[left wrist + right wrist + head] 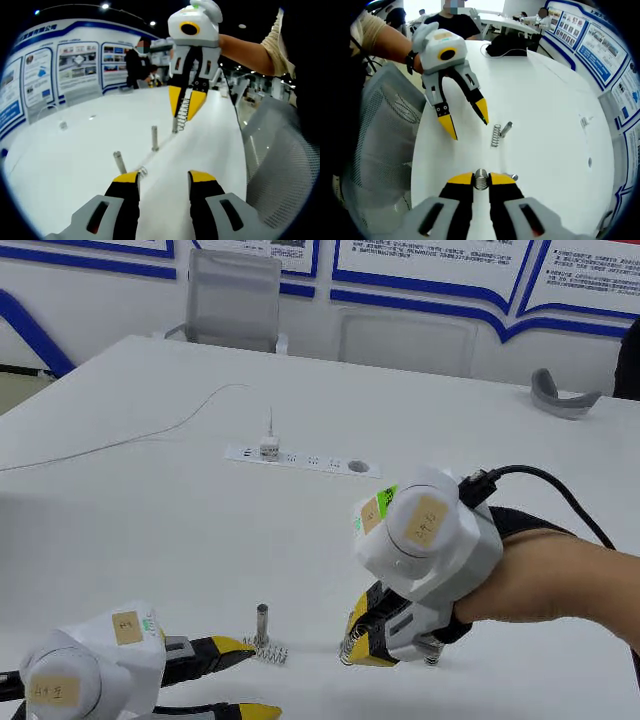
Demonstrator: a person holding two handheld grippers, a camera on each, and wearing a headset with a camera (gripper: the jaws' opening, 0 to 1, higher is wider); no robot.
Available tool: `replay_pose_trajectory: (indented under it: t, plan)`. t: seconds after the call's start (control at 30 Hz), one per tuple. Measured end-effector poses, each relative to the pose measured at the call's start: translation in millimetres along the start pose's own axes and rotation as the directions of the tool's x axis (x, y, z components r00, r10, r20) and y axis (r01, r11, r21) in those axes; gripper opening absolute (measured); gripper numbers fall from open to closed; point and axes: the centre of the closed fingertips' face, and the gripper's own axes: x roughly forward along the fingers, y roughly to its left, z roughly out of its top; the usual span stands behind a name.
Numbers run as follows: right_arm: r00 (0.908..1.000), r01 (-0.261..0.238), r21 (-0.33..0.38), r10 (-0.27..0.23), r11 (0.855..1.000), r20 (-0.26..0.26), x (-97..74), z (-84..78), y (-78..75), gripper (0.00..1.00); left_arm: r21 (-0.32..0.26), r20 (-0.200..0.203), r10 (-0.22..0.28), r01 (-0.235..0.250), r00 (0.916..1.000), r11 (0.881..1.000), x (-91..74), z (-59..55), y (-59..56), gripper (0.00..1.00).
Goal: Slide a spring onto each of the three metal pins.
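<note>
My left gripper (pixel 250 678), white-bodied with black-and-yellow jaws, hangs released at the near edge of the white table (pixel 150 490), its jaws apart around nothing. Just right of it a short grey metal pin (pixel 262 623) stands upright, with a small coiled steel spring (pixel 270 651) lying on the table just beside its base. Further right, my right gripper (pixel 352 638) is clenched on a second coiled spring (pixel 346 646), held low over the tabletop and pinched between the yellow tips.
</note>
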Motion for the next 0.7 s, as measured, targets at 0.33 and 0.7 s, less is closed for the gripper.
replay_pose_trajectory:
  t: [0.33, 0.7]
  plan:
    - [0.9997, 0.024, 0.020, -0.024, 1.000, -0.005, -6.8, -4.7, -10.8, 0.13, -0.015, -0.009, 0.027, -0.028, 0.9996, 1.000, -3.5, -4.6, 7.3, 0.45]
    - [0.9992, 0.039, 0.025, -0.038, 0.999, -0.015, -9.8, -7.9, -19.8, 0.13, -0.028, -0.013, 0.042, -0.042, 0.9991, 0.999, -5.0, -7.1, 10.8, 0.49]
